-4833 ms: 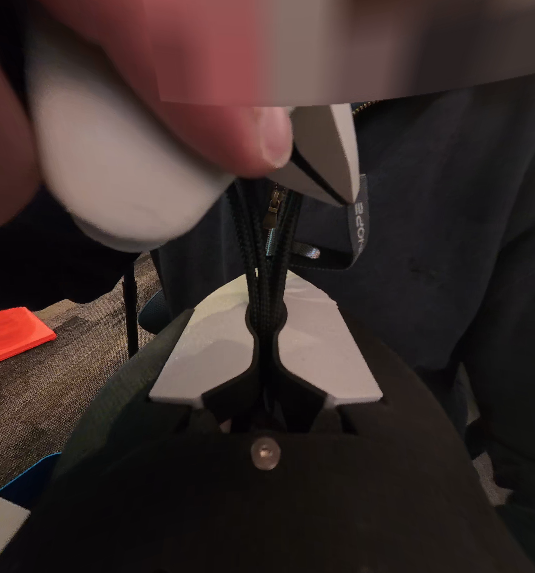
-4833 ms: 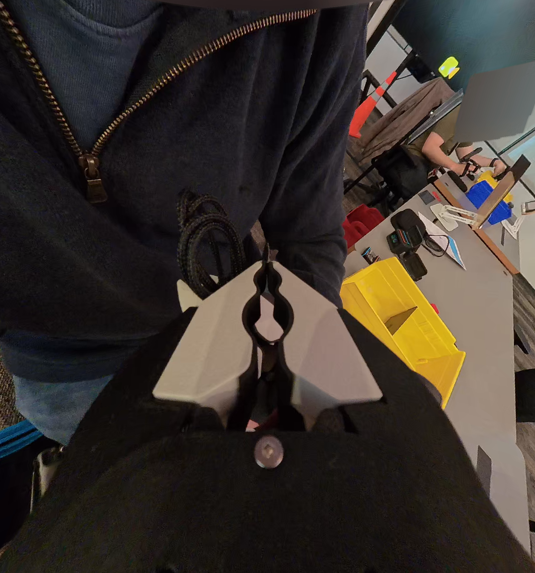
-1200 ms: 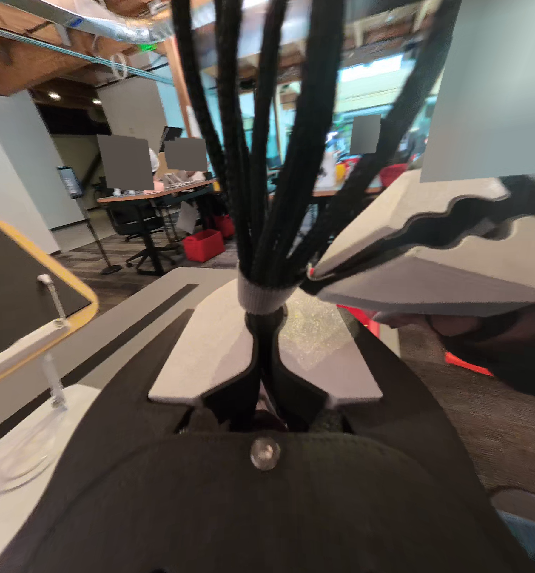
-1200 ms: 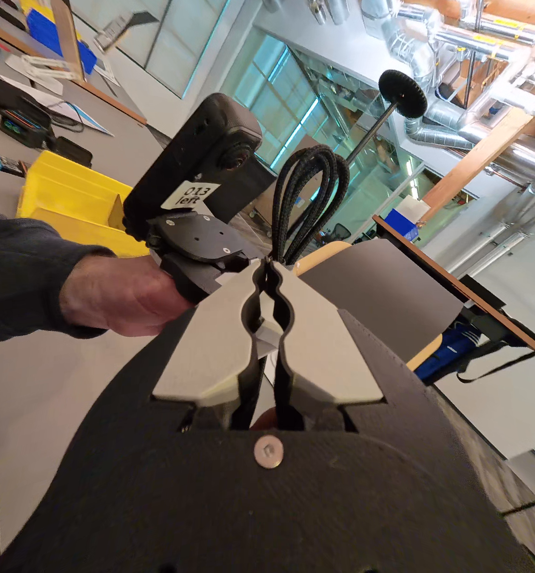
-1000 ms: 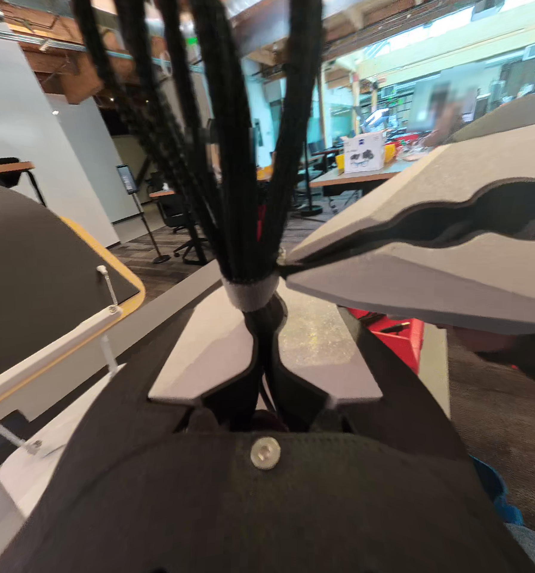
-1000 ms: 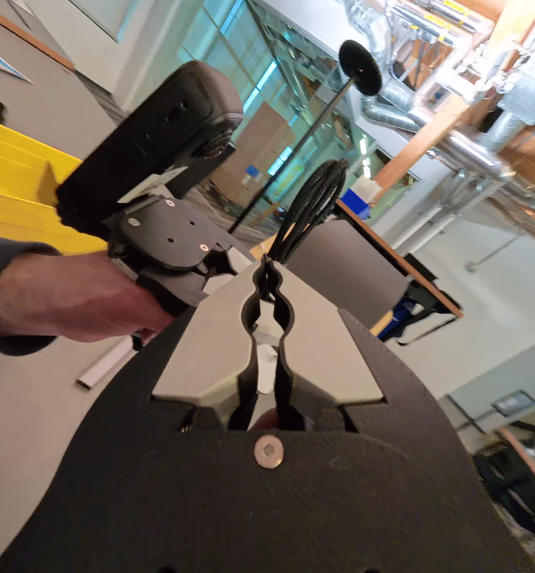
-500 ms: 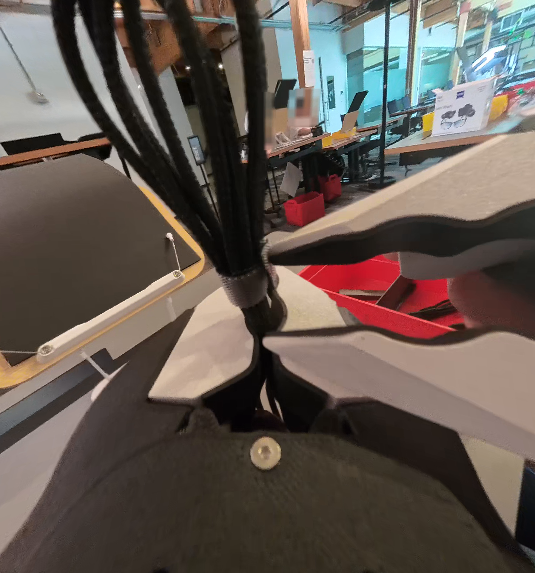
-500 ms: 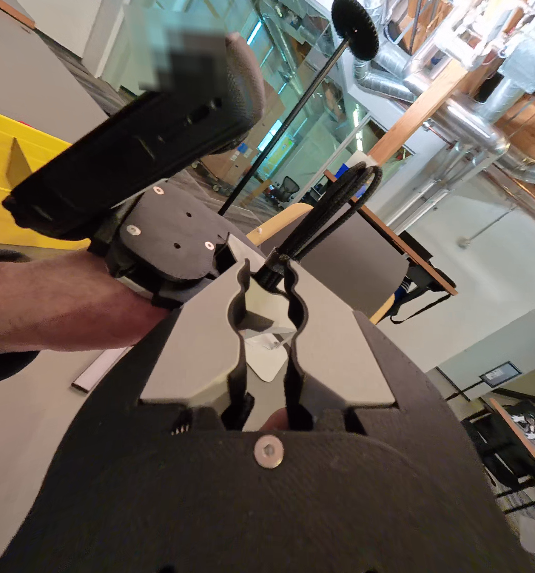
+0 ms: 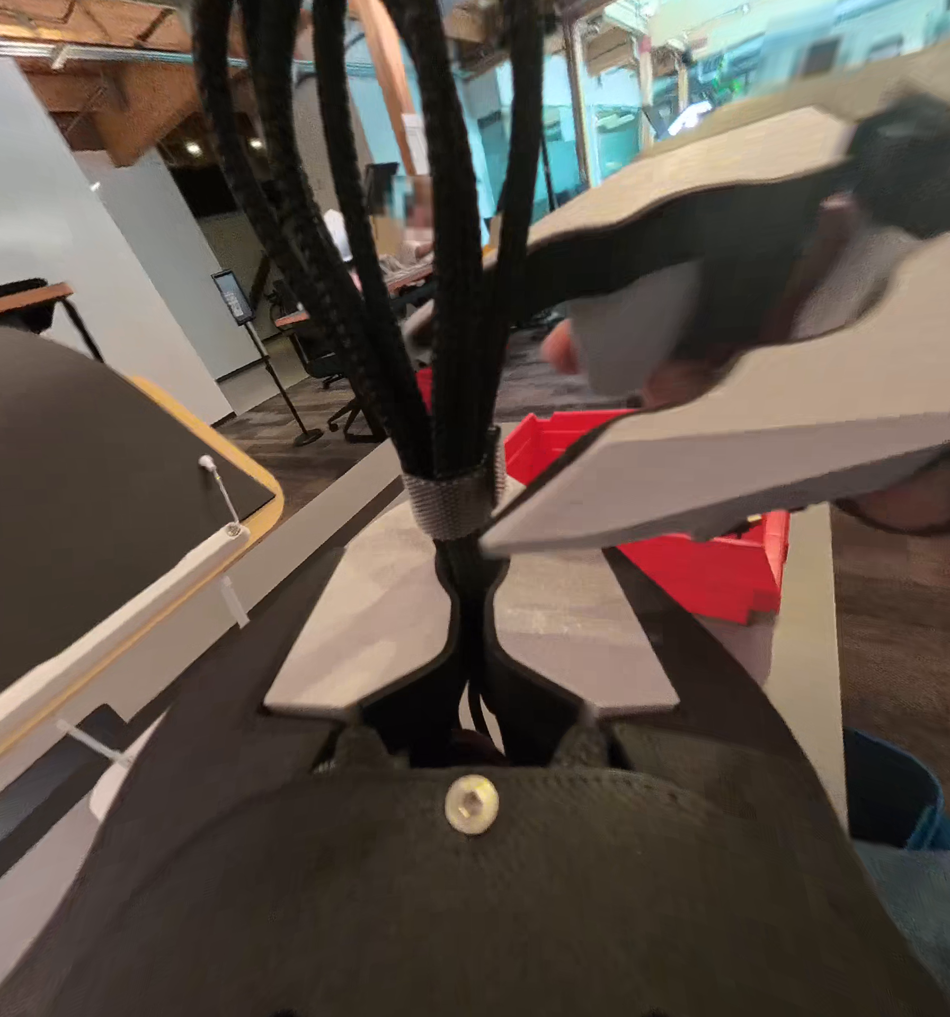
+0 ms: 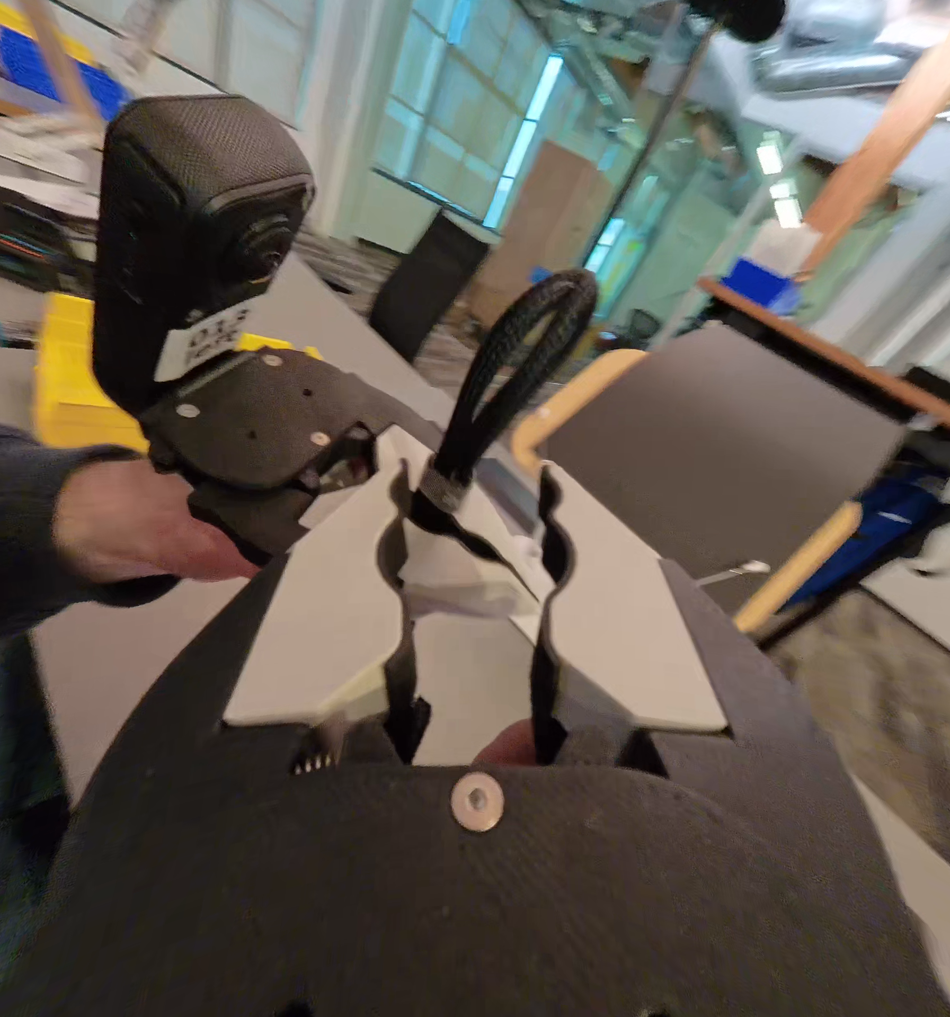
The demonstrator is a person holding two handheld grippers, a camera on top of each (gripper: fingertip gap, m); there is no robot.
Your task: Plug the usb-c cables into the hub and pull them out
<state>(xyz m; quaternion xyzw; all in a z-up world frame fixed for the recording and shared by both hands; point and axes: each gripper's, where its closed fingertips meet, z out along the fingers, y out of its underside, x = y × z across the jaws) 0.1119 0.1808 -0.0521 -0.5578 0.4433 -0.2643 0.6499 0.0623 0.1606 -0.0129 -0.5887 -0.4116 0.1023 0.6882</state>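
Between the closed fingers of the left gripper (image 9: pixel 470 556) sits a coiled bundle of black braided cables (image 9: pixel 434 308), clamped just below its grey strap (image 9: pixel 450 503) and fanning upward. Beside it, the right gripper (image 10: pixel 472 495) stands with its jaws spread, one tip near the strap, above a red bin (image 9: pixel 698 567).

Cable bundle (image 9: pixel 445 341) black, woven braid texture; strap (image 9: pixel 450 503) round it grey, ribbed. Left tool (image 9: pixel 470 556) light grey fingers on matt black body. Bin (image 9: pixel 698 572) right of bundle bright red. Bin (image 10: pixel 70 396) behind camera yellow
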